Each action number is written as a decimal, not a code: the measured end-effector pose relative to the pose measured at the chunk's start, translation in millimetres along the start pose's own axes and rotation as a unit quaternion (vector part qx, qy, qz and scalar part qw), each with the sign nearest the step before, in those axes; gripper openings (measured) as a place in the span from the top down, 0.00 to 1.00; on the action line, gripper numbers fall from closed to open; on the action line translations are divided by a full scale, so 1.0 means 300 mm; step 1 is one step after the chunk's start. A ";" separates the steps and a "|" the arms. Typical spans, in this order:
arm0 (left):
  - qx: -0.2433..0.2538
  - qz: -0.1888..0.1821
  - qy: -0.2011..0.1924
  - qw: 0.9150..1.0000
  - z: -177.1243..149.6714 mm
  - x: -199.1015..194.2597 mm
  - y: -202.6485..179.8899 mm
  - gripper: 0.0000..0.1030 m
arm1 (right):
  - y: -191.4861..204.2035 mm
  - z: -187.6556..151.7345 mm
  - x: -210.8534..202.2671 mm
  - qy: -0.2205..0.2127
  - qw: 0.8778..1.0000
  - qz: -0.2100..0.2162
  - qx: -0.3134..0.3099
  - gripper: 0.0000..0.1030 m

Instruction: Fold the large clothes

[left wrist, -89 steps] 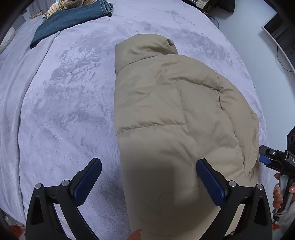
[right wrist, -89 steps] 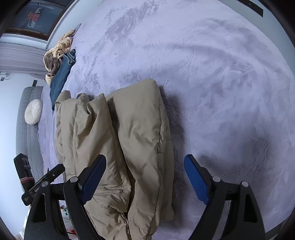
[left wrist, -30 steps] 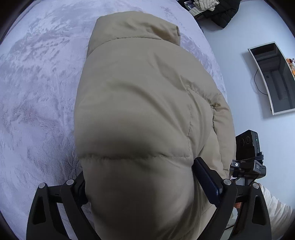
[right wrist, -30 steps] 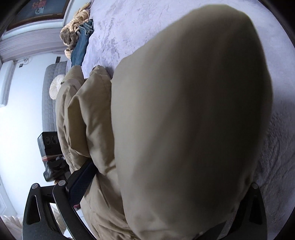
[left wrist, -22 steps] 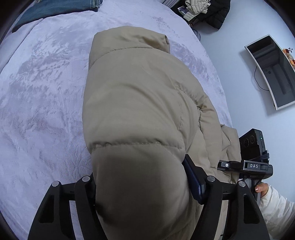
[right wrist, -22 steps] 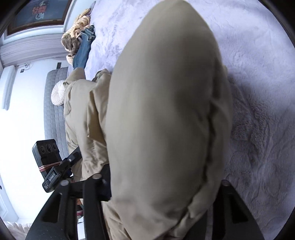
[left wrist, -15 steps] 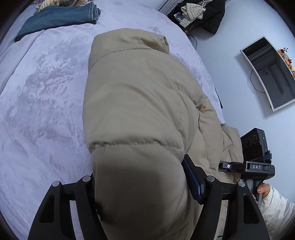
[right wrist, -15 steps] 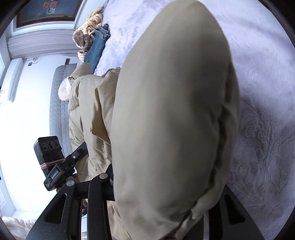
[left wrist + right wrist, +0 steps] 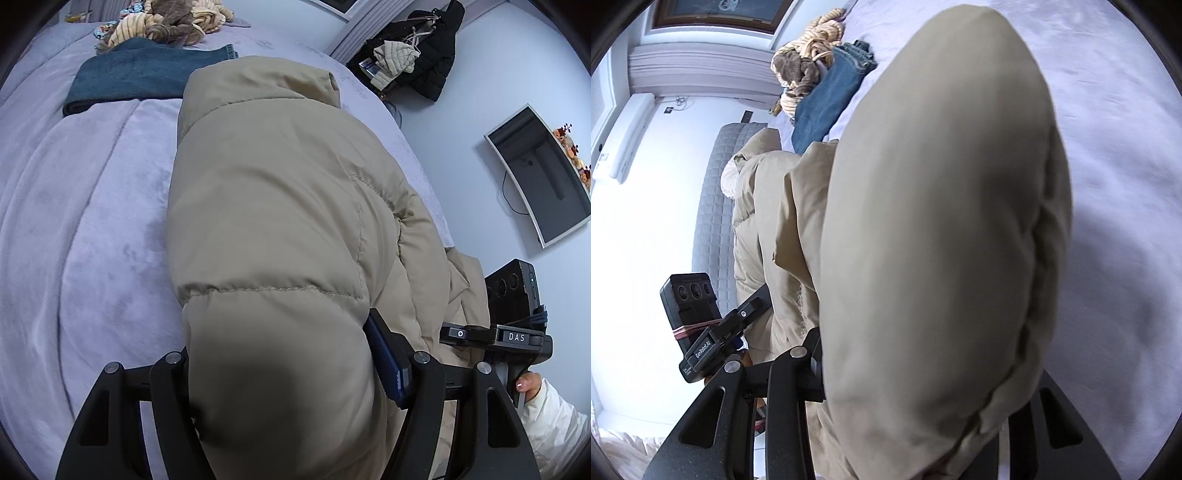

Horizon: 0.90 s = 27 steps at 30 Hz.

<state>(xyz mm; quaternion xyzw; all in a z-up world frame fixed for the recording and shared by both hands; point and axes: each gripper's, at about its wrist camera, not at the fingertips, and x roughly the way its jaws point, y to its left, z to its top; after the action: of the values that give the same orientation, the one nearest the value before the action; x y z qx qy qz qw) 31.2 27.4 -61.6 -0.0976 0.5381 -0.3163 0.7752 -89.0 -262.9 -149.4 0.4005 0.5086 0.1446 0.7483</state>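
Note:
A puffy beige jacket (image 9: 277, 184) lies lengthwise on the lilac bed, its collar at the far end. My left gripper (image 9: 284, 354) is shut on the near end's thick padding, which bulges up between the fingers and hides the left pad. In the right wrist view the same jacket (image 9: 942, 184) fills the frame. My right gripper (image 9: 923, 369) is shut on a fat fold of it, its pads buried in fabric. The near end is raised off the bed. Each view shows the other gripper's body at its edge.
Folded blue jeans (image 9: 129, 74) and a heap of striped and brown clothes (image 9: 166, 22) lie at the far end of the bed blanket (image 9: 74, 221). The bed's edge runs along the right; beyond it stand a dark screen (image 9: 539, 173) and hanging coats (image 9: 424, 44).
Both grippers have closed on the jacket's near end and risen with it. The views have pulled back, so the jeans and the clothes heap now show.

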 end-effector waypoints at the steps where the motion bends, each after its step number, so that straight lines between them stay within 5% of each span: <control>1: 0.000 0.004 -0.003 1.000 0.029 -0.014 0.050 0.30 | 0.024 0.016 0.039 -0.002 1.000 0.001 -0.001 0.58; 9: -0.018 0.043 -0.025 0.999 0.203 -0.041 0.405 0.29 | 0.193 0.168 0.362 0.004 1.000 -0.006 -0.029 0.58; 16: -0.051 0.071 -0.017 0.996 0.194 0.123 0.607 0.23 | 0.139 0.188 0.489 0.012 0.998 -0.058 -0.030 0.57; 19: -0.061 0.074 -0.016 0.995 0.187 0.134 0.636 0.20 | 0.103 0.188 0.478 0.010 0.997 -0.079 -0.011 0.44; 23: -0.026 0.112 -0.040 0.993 0.187 0.038 0.596 0.21 | 0.170 0.163 0.355 -0.010 0.992 -0.126 -0.016 0.39; 27: 0.011 0.127 -0.087 0.988 0.238 -0.065 0.582 0.20 | 0.300 0.187 0.177 -0.085 0.969 -0.222 -0.064 0.39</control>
<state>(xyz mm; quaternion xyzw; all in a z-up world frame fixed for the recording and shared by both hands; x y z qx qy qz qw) 158.2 161.9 -103.6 -0.0472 0.4731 -0.2114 0.8539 0.7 -197.7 -107.3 0.2400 0.5093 -0.0272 0.8260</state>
